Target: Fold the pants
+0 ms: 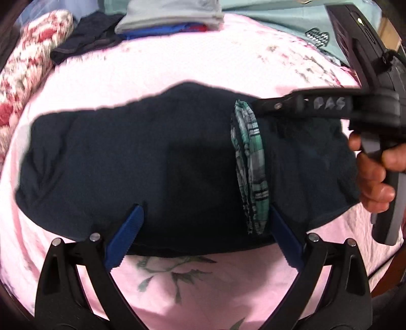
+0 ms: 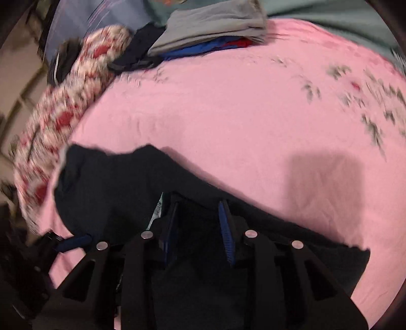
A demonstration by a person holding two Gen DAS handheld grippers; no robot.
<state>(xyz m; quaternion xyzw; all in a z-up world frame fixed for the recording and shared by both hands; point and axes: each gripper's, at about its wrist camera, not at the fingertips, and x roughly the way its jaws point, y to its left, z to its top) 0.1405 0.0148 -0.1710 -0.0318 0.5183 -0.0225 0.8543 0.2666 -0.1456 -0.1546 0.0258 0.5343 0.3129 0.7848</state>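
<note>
I see the dark navy pants (image 1: 142,162) lying flat across the middle of the pink bedsheet (image 1: 177,71), spread sideways in a wide bundle, with a strip of green-and-white plaid lining (image 1: 250,167) showing as a curved band toward their right side. In the right wrist view the same pants (image 2: 109,193) fill the lower left, and their near part runs under my right tool.

My left gripper (image 1: 204,228) hovers at the near edge of the pants with its blue fingers (image 1: 127,233) spread wide apart, one on either side of the cloth's near hem; nothing is clamped between them. My right gripper (image 2: 199,228) sits low over the pants with its blue pads (image 2: 227,233) parted a moderate way, dark fabric lying in the gap; I cannot tell whether it actually has hold of any cloth. From the left wrist view this gripper (image 1: 256,105) reaches in from the right, its tip at the top end of the plaid band, with my right hand (image 1: 375,172) around the handle.

At the far edge of the sheet a stack of folded clothes (image 1: 175,17) sits, grey on top with blue beneath, beside a crumpled dark garment (image 1: 86,38). A red-and-white patterned blanket (image 1: 28,76) runs along the left.
</note>
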